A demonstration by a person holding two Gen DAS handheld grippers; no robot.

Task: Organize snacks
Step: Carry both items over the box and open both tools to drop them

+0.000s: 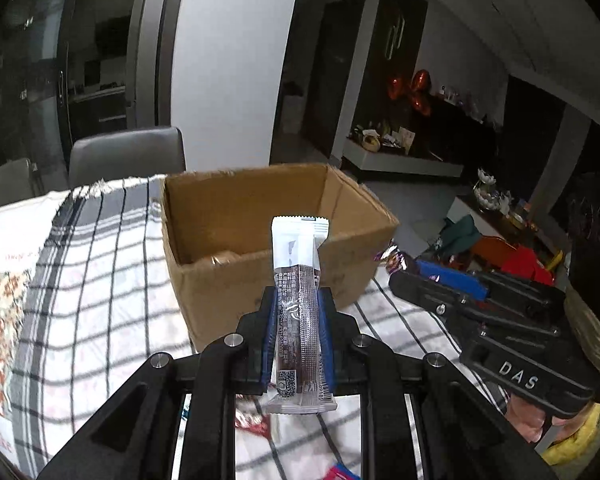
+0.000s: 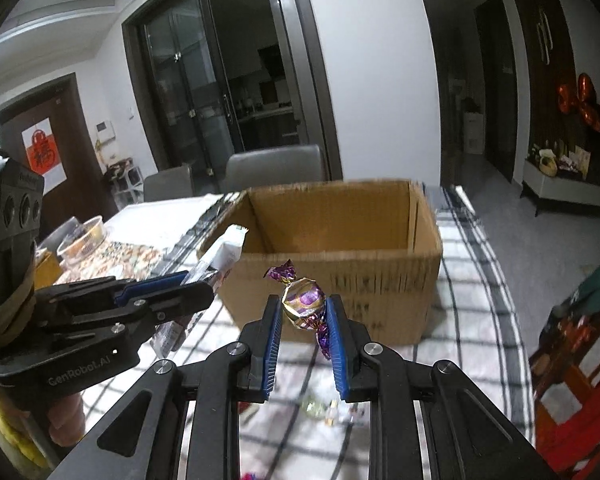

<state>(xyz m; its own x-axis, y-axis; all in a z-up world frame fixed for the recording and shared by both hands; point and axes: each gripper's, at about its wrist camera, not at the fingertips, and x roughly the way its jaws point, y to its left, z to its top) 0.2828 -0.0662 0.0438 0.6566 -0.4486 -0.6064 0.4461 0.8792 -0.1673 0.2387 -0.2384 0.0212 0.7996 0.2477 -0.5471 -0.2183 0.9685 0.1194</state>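
My left gripper [image 1: 298,294] is shut on a long brown-and-white snack bar [image 1: 298,280] that stands upright just in front of an open cardboard box [image 1: 260,216] on the checked tablecloth. My right gripper [image 2: 303,304] is shut on a purple-and-gold wrapped candy [image 2: 304,300], held just in front of the same box [image 2: 340,240]. In the left wrist view the right gripper [image 1: 404,272] is at the right, beside the box. In the right wrist view the left gripper [image 2: 196,284] is at the left with the bar [image 2: 224,256].
Loose wrapped snacks lie on the cloth below the grippers [image 1: 256,424] [image 2: 328,408]. Grey chairs [image 1: 128,156] stand behind the table. Plastic food tubs [image 2: 84,236] sit at the table's far left. The table's right edge drops to the floor [image 2: 540,248].
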